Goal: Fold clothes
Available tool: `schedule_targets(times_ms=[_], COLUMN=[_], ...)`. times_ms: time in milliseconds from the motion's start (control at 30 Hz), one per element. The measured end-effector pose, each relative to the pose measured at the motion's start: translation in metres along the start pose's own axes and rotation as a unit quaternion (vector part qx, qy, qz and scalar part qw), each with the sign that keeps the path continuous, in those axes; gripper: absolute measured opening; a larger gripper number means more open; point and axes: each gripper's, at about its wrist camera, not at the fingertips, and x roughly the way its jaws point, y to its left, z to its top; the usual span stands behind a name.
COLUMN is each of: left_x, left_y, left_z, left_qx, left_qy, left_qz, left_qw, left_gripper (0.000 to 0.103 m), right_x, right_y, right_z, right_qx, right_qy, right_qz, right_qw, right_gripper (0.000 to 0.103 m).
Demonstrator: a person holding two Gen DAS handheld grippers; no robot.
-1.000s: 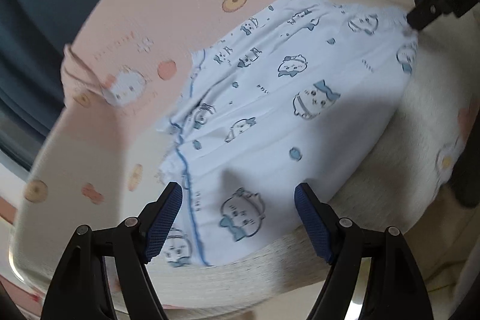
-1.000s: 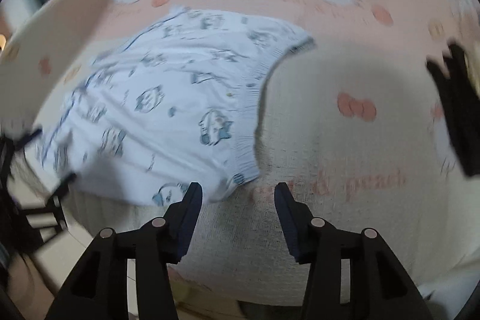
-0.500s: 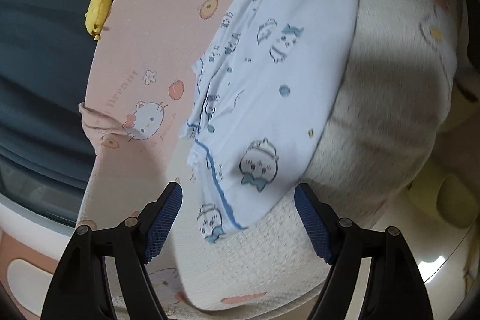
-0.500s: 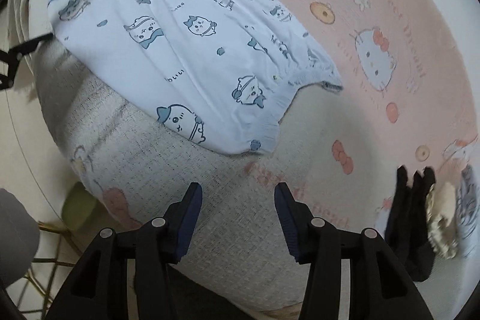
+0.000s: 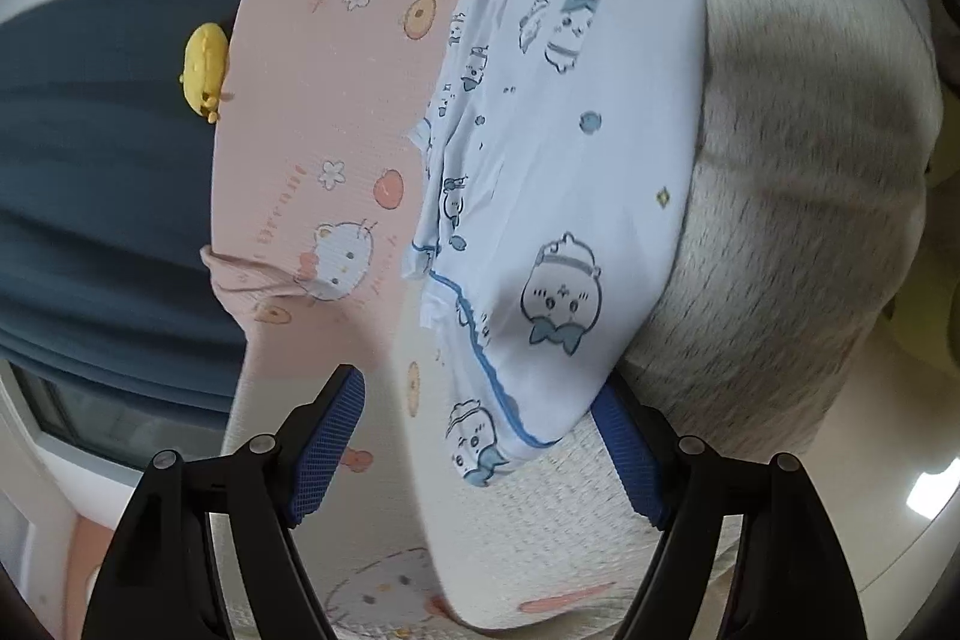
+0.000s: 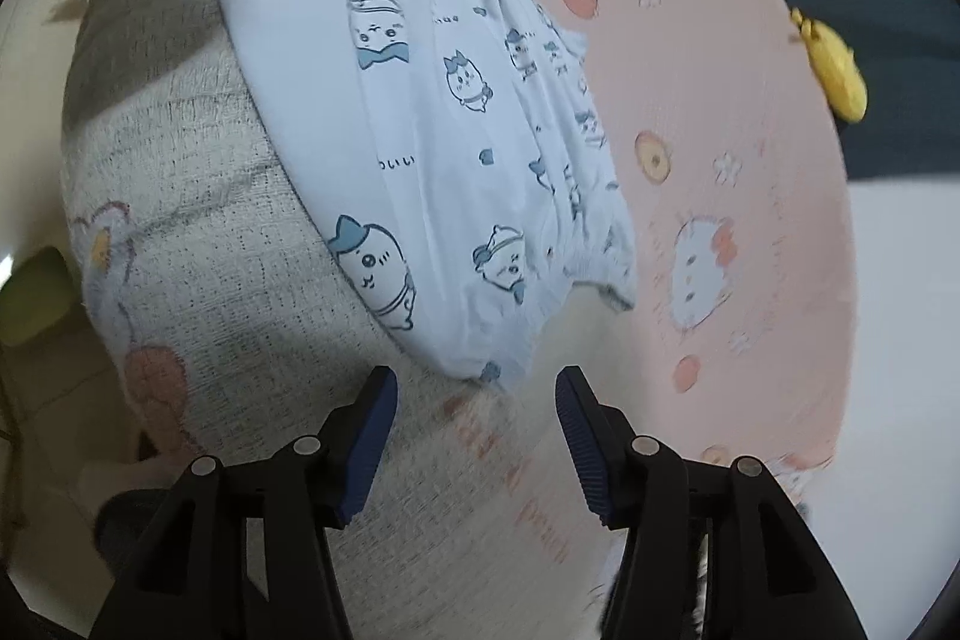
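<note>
Cotton-like pale blue printed garment [image 5: 558, 172] lay spread flat on pink cartoon blanket [image 5: 336, 112], near blanket's front edge. Judged light, limp, easily creased. Left gripper [image 5: 480, 451] at piped-hem corner, right gripper [image 6: 477, 427] at gathered corner; both jaws apart, empty. Best hold: corners.

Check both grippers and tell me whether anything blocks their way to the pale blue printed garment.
Nothing visible does. The left gripper is open, with the hem end of the pale blue garment lying between its fingers. The right gripper is open just short of the other end, with only bare bed cover in between. The yellow toy sits far off.
</note>
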Motion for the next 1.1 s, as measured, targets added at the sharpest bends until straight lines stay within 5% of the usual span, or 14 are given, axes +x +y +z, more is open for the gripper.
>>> schedule_targets(times_ms=[400, 700, 900, 1000, 1100], left_x=[0.011, 0.004, 0.002, 0.0, -0.002], left_y=[0.004, -0.004, -0.006, -0.03, -0.039], left_z=[0.029, 0.011, 0.013, 0.018, 0.021], left_qx=[-0.011, -0.028, -0.067, -0.027, -0.031], left_qy=[-0.025, -0.064, -0.046, -0.043, -0.038], left_qz=[-0.016, 0.011, -0.015, 0.001, 0.005], left_qw=[0.9995, 0.9975, 0.9965, 0.9987, 0.9988], left_gripper=[0.076, 0.071, 0.044, 0.004, 0.0], right_x=[0.012, 0.015, 0.018, 0.015, 0.012], right_y=[0.017, 0.017, 0.02, 0.021, 0.027], right_z=[0.033, 0.029, 0.035, 0.034, 0.035], right_qx=[-0.066, -0.036, -0.018, -0.003, -0.001], right_qy=[-0.053, -0.068, -0.068, -0.065, -0.061], right_qz=[-0.058, -0.069, -0.073, -0.068, -0.063], right_qw=[0.995, 0.995, 0.995, 0.996, 0.996], right_gripper=[0.056, 0.056, 0.056, 0.054, 0.04])
